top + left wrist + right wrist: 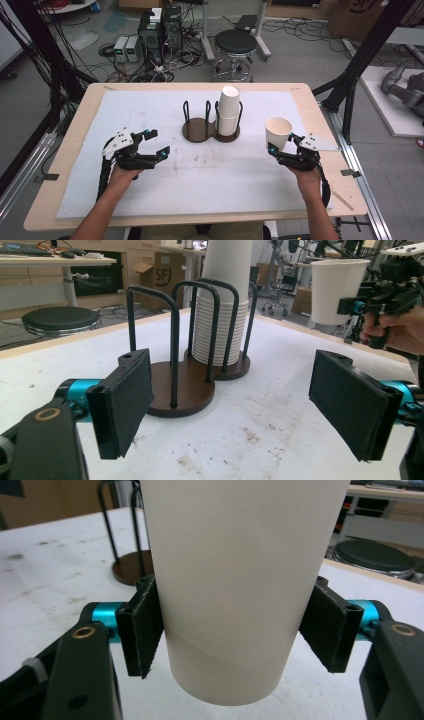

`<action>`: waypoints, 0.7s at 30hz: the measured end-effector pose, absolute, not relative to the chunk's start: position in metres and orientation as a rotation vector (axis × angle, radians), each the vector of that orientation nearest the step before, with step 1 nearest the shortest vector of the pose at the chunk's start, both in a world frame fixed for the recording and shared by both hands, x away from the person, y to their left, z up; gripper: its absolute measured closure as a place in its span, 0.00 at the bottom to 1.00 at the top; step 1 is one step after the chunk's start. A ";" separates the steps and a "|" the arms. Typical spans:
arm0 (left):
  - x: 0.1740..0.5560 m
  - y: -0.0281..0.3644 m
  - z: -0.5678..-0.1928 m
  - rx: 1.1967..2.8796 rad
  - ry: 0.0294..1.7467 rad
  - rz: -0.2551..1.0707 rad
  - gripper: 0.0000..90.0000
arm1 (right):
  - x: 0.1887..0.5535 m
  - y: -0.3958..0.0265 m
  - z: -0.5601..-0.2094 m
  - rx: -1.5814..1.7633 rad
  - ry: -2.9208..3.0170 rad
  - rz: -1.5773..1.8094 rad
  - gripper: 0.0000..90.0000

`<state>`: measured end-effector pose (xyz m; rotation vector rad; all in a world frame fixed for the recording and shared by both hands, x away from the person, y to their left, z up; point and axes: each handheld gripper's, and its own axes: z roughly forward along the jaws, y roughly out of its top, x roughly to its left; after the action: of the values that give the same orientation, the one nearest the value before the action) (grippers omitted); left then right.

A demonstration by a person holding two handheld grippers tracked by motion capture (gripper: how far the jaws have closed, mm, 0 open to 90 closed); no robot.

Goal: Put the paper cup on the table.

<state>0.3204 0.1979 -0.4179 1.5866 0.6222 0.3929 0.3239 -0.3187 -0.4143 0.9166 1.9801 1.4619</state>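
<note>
Where the room opens beyond my table, a grey concrete floor (310,55) is strewn with cables, with two computer towers (160,30) and a black round stool (235,42) standing just past the far edge. Closer, the wooden table (75,130) carries a white mat (150,190), scuffed and marked with brown stains toward its middle. On that mat, near the far side, sits a dark wooden cup holder (200,131) with two round bases and black wire hoops; its left bay stands bare, while its right bay holds an upright stack of white paper cups (229,112). To the right, my right gripper (285,148) is clamped on a single white paper cup (278,131), upright and lifted off the mat, its pads (145,630) pressed against both sides of the cup wall. At the left, my left gripper (156,142) hovers over the mat with its jaws wide apart, gripping nothing, facing the holder.
</note>
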 end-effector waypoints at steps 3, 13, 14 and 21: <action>0.320 0.198 -0.418 1.586 0.627 0.396 0.20 | 0.332 -0.320 -0.418 0.947 1.983 1.429 0.35; 0.322 0.196 -0.420 1.597 0.628 0.392 0.20 | 0.355 -0.325 -0.431 1.084 1.957 1.397 0.35; 0.322 0.196 -0.420 1.599 0.629 0.391 0.20 | 0.357 -0.326 -0.433 1.095 1.957 1.385 0.35; 0.322 0.194 -0.421 1.610 0.625 0.390 0.21 | 0.366 -0.324 -0.443 1.177 2.007 1.273 0.35</action>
<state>0.3220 0.1939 -0.4207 1.6097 0.6252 0.3895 0.3663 -0.3242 -0.4429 1.1769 2.0074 1.2731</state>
